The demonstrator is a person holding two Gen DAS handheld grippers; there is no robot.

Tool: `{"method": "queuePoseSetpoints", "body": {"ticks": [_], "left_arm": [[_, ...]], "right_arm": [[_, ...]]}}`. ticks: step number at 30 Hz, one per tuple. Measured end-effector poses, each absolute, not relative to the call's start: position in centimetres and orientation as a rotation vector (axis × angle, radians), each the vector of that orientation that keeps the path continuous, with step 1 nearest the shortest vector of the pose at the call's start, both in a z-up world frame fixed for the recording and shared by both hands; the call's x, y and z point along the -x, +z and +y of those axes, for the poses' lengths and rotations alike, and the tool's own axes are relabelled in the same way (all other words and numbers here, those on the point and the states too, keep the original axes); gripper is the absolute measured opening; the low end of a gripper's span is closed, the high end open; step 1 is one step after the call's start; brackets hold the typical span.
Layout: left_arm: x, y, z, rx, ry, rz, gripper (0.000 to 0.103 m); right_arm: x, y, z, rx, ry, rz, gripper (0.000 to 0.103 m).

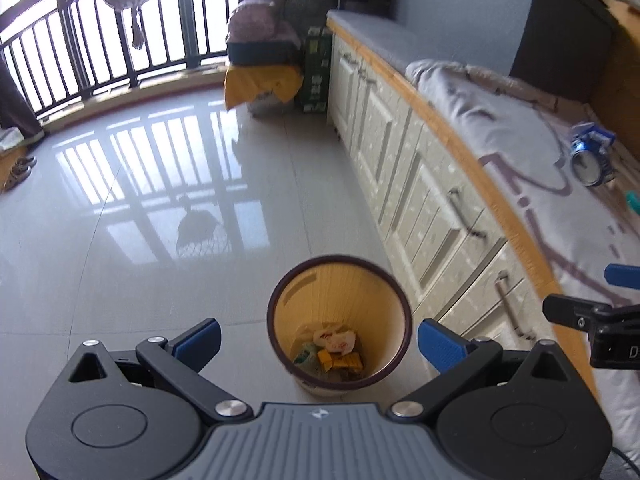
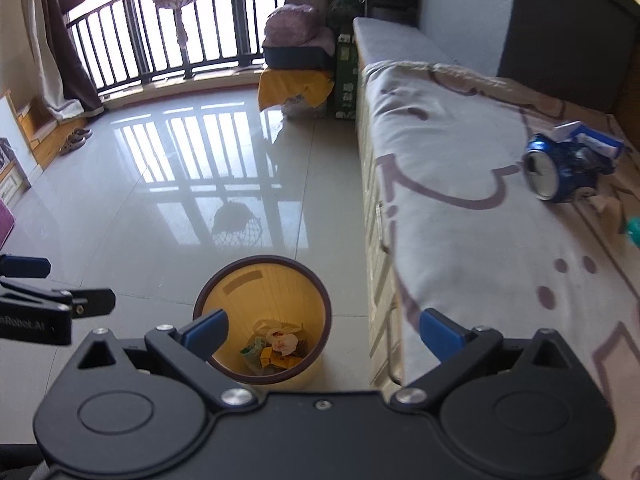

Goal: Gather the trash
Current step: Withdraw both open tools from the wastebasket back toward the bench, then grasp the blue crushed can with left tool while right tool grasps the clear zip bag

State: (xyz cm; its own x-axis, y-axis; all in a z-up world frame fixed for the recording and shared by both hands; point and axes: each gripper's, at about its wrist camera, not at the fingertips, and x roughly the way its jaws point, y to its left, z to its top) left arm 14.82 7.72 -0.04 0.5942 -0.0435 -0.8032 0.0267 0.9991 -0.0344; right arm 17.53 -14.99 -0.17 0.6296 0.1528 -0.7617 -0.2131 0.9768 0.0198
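Both grippers hang empty w/ fingers spread wide: left gripper (image 1: 319,338) above yellow bin (image 1: 339,322) on the floor, right gripper (image 2: 324,334) between bin & bed. Bin already holds wrappers (image 2: 276,350). Remaining trash, a crushed blue can (image 2: 560,174) w/ a small blue-white pack (image 2: 592,140) touching it, lies on the bedsheet (image 2: 460,208), well apart. Risks, prob.: round can rolls or slips from pads; soft sheet bunches into grip; a release off-centre misses bin.
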Motion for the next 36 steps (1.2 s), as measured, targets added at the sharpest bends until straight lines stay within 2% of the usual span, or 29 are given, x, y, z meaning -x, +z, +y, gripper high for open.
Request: {"method": "queuePoseSetpoints", "body": {"ticks": [12,22,36], "left_arm": [[-13.2,2.5,3.0,-0.013,-0.117,0.818,0.103],[-13.0,2.5,-1.9,-0.013,-0.219,0.724,0.103],[-17.8,2.6,-13.4,-0.052,-0.492,0.612,0.103]], "right_arm": [[-13.3,2.0,-23.0,0.036,0.101,0.77,0.103],[-10.2,1.8,-32.0,-0.032,-0.026,0.697,0.103],[-7.6,0.3,-41.7,0.011,-0.27,0.552,0.103]]}}
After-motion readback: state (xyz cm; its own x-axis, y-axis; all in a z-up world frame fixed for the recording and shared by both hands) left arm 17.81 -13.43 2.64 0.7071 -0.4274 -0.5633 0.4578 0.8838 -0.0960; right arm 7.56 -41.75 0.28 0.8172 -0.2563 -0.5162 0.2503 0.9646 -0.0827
